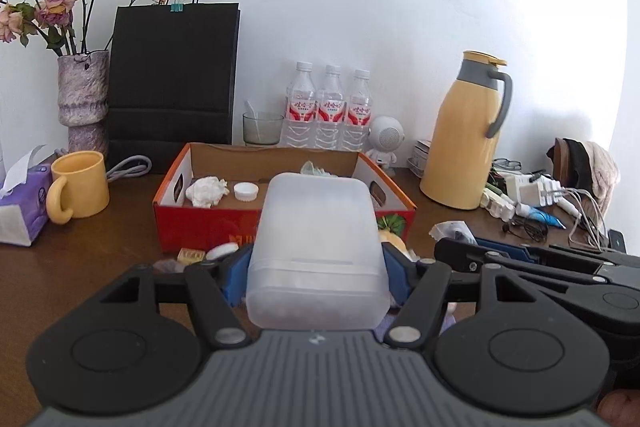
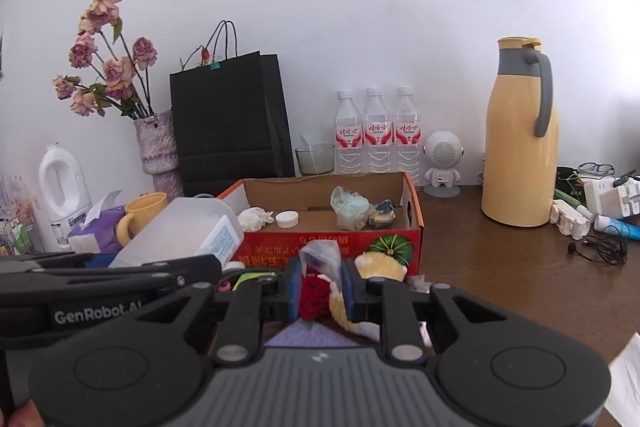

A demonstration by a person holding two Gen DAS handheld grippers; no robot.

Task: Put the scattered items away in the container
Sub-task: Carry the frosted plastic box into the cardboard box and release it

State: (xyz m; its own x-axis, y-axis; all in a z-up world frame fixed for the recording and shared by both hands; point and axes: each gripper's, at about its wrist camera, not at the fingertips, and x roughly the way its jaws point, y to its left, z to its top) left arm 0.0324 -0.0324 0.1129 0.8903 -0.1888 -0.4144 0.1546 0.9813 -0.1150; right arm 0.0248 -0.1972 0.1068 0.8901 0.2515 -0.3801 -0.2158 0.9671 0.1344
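Observation:
My left gripper [image 1: 316,267] is shut on a translucent white plastic jug [image 1: 316,239], its blue pads [image 1: 236,275] pressing both sides. The jug hangs just in front of the red cardboard box [image 1: 208,223]. Inside the box lie a crumpled tissue [image 1: 206,191], a white cap [image 1: 246,191] and a greenish bag [image 2: 350,209]. My right gripper [image 2: 321,285] is shut on a clear plastic wrapper [image 2: 320,255] with a red flower [image 2: 312,297] in it, close to the box's front wall [image 2: 280,247]. The jug [image 2: 180,231] also shows at the left of the right wrist view.
A yellow mug [image 1: 80,187] and tissue pack [image 1: 20,211] stand left of the box. A black bag [image 1: 172,79], three bottles [image 1: 330,107] and a glass line the wall. A yellow thermos [image 1: 466,131] and chargers with cables [image 1: 536,191] are at the right. Small items [image 1: 192,255] lie before the box.

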